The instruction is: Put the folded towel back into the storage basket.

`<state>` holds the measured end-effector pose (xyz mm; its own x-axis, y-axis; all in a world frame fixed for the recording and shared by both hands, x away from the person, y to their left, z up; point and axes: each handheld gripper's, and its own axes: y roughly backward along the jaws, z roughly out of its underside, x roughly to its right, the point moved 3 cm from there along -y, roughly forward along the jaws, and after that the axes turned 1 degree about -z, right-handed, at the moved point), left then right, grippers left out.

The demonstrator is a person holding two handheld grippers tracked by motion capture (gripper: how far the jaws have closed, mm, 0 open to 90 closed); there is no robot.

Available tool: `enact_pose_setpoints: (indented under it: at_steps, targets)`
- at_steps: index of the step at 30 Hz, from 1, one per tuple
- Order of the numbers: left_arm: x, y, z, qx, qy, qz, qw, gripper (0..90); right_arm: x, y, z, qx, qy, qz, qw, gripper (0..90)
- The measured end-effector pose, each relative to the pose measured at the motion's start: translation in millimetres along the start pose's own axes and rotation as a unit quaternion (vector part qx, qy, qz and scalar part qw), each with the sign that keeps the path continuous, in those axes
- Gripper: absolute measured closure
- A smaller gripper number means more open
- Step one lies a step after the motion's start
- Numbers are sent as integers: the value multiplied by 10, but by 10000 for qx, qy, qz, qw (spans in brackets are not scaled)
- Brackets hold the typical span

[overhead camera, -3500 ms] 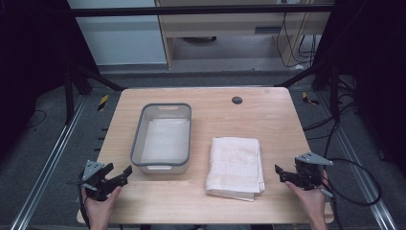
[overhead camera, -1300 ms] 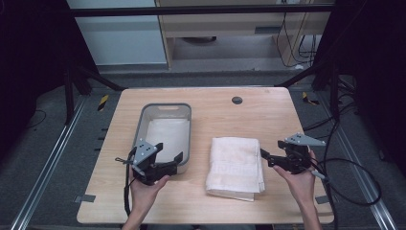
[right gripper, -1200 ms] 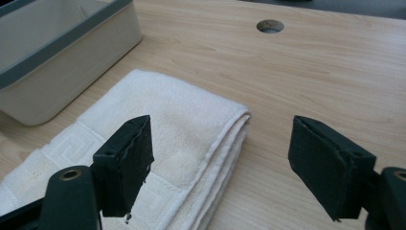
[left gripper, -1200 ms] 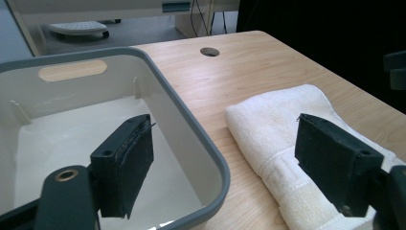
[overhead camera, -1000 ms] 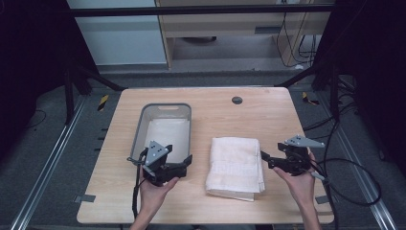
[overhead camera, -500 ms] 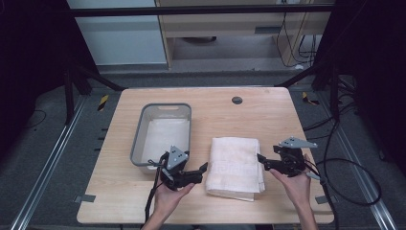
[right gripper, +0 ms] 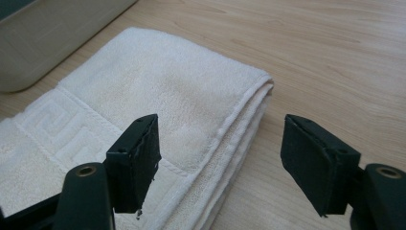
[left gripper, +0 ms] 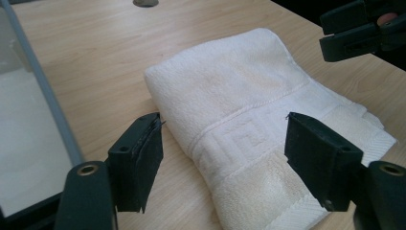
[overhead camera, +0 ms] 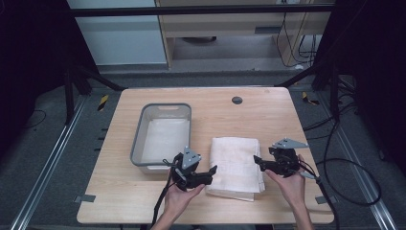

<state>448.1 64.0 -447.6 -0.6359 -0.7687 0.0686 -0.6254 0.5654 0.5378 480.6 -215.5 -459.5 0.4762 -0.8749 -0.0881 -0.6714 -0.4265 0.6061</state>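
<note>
So the setup was a light wooden table with rounded corners, and a folded white terry towel with a woven key-pattern band lay flat on it, a bit right of centre and toward the person's edge. Just to the left of the towel sat a grey rectangular plastic tub with what looked like a white lining in the bottom. Towel and tub were close but not touching, with a strip of bare wood between them. Up near the far edge there was a small dark round cable hole in the tabletop.

The left gripper was held low at the towel's near-left corner, between tub and towel, pointing right. Its jaws were spread wide with nothing in them. In the left gripper view the towel's left edge and the patterned band sat right in the gap between the two black pads, one pad over bare wood and the other over the towel. Whether the pads actually touched the cloth, I couldn't tell.

The right gripper was at the towel's right edge, pointing left toward it, jaws also released and wide apart, holding nothing. In the right gripper view the folded, layered edge of the towel ran between the pads, left pad above the towel surface, right pad above the table.

Both hands came in from the bottom, each with a black cable trailing off its gripper.
</note>
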Motion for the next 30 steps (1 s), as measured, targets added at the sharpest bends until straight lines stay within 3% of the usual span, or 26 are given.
enact_pose_setpoints:
  at_steps: [11,23,30]
  targets:
    - [64,-238,76,-161,87,-104,9998,305,-22,-79,33,-132,59,-9,9999,323]
    - [84,-465,252,-283,472,-132,9984,292,-51,-173,76,-282,69,-62,9996,334]
    - [83,-514,311,-349,439,-207,9982,270,-80,-255,126,-468,114,-72,9988,337]
